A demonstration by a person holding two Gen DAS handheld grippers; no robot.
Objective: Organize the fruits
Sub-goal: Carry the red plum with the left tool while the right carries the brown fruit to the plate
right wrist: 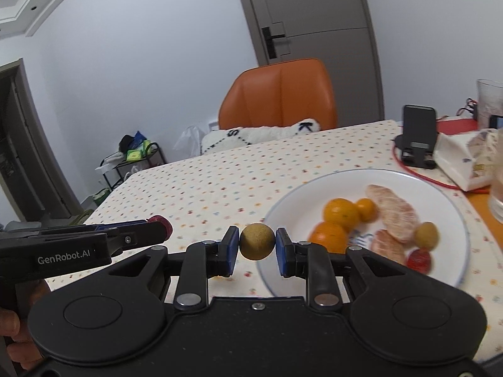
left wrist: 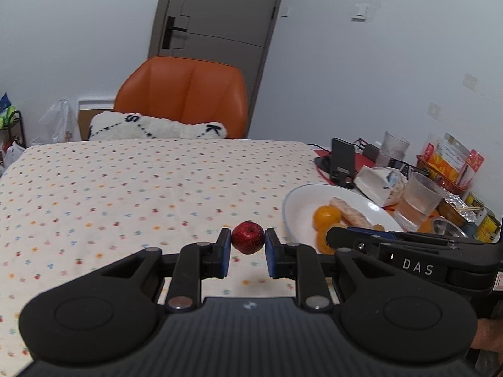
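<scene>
Left gripper [left wrist: 248, 245] clamped on small red fruit [left wrist: 247, 237], blue pads [left wrist: 225, 248] pressing both flanks; fruit lifted clear of dotted tablecloth [left wrist: 125, 188], shadow on cloth below. Seen from right wrist as dark bar entering at left, red fruit poking past its tip.

Right gripper [right wrist: 257, 247] clamped on round yellow-green fruit [right wrist: 257, 241], held between blue pads [right wrist: 232, 249], hanging at near-left rim of white plate [right wrist: 301, 188], apart from cloth. Same gripper visible in left wrist view as black body marked "DAS", reaching in from right over near edge of plate.

On plate: two oranges [right wrist: 341, 213] touching each other, smaller orange fruit [right wrist: 366, 209] just beside, two peeled pinkish citrus segments [right wrist: 393, 210], one yellow-green fruit [right wrist: 426, 235] and one red fruit [right wrist: 418, 260] near right rim. Plate contents blurred; finer detail not readable.

Beyond plate: black phone stand [right wrist: 419, 135], white tissue pack [right wrist: 462, 160], drinking glass [left wrist: 421, 199], red cable [right wrist: 424, 176] on cloth. Far side of table: orange chair [left wrist: 185, 94] with white cushion [left wrist: 157, 128], grey door [left wrist: 217, 9] behind.

Part of a hand [right wrist: 12, 330] at lower left edge of right wrist view.
</scene>
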